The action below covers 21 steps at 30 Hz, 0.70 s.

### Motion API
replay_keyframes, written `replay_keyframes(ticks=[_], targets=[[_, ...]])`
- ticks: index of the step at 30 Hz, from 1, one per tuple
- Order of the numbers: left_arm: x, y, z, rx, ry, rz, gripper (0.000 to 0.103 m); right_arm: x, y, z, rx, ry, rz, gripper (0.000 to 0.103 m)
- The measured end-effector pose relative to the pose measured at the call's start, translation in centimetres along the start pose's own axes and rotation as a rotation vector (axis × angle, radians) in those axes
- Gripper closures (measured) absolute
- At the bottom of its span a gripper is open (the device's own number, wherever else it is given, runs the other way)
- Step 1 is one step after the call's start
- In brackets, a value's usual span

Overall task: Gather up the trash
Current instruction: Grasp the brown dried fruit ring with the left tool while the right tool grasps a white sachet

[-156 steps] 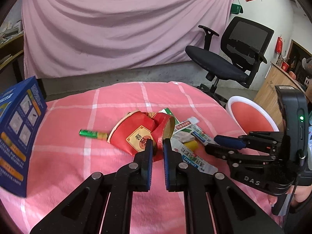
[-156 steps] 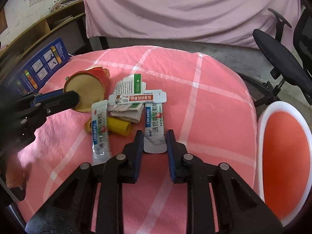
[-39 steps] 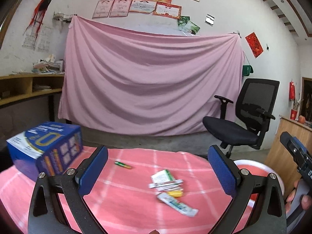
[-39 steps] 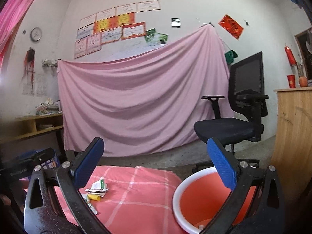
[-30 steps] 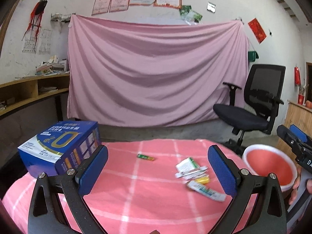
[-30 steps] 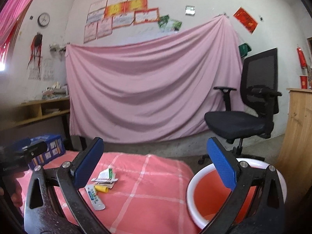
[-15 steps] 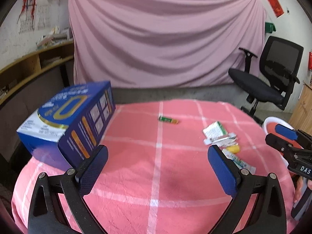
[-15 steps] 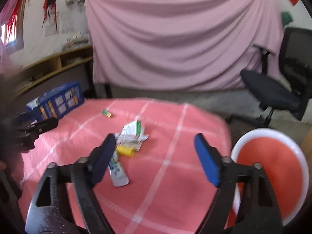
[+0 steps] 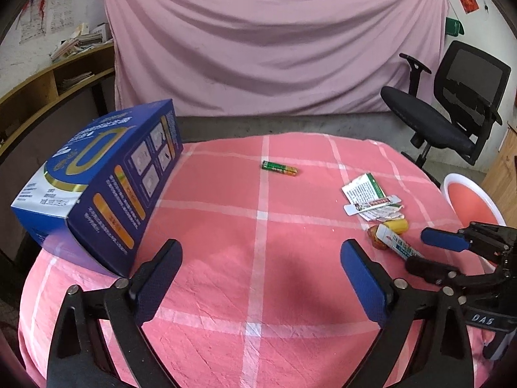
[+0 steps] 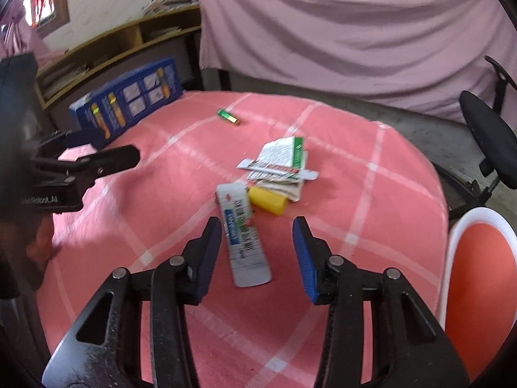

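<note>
Right wrist view shows us our right gripper (image 10: 257, 249) closing, unclenched, around the sachet (image 10: 242, 236); left view shows our left gripper (image 9: 260, 286) closing slightly, empty.

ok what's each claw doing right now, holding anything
left claw: open, closing slightly, nothing between its jaws.
right claw: open, closing over the white sachet, not gripping it yet.

Orange basin (image 10: 478, 278) cut off at right edge, sachet (image 10: 242, 229) print blurred
</note>
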<state>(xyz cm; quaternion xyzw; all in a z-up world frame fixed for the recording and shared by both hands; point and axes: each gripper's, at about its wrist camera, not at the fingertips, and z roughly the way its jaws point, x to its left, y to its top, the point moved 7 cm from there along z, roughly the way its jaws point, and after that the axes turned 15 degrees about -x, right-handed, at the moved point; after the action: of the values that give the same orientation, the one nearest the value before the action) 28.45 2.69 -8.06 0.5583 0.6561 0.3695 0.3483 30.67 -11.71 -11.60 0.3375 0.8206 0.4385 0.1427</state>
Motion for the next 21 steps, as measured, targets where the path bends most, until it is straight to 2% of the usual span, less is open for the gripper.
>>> replay_keyframes(ticks=[2,4,10,15,21], targets=[[-0.2,-0.1,0.1,0.01,-0.014,0.005,0.017,0.2,-0.2,0.6,0.026,0.002,-0.008,0.044],[-0.6,-0.3,0.3,0.028,-0.037,0.012,0.022,0.1,-0.3,0.6,0.037,0.0,-0.006,0.057],[-2.5,-1.1,0.9,0.09,-0.135,0.029,0.038,-0.7,-0.6,-0.1,0.04,-0.003,0.049,0.061],[-4.8,-1.5,1.3,0.137,-0.213,0.079,0.039,-2.3,-1.3,-1.9,0.021,-0.036,0.104,0.061],[-7.5,-1.5,2.5,0.174,-0.276,0.143,0.051,-4.9,-2.3,-3.0,0.02,-0.099,0.153,0.062]])
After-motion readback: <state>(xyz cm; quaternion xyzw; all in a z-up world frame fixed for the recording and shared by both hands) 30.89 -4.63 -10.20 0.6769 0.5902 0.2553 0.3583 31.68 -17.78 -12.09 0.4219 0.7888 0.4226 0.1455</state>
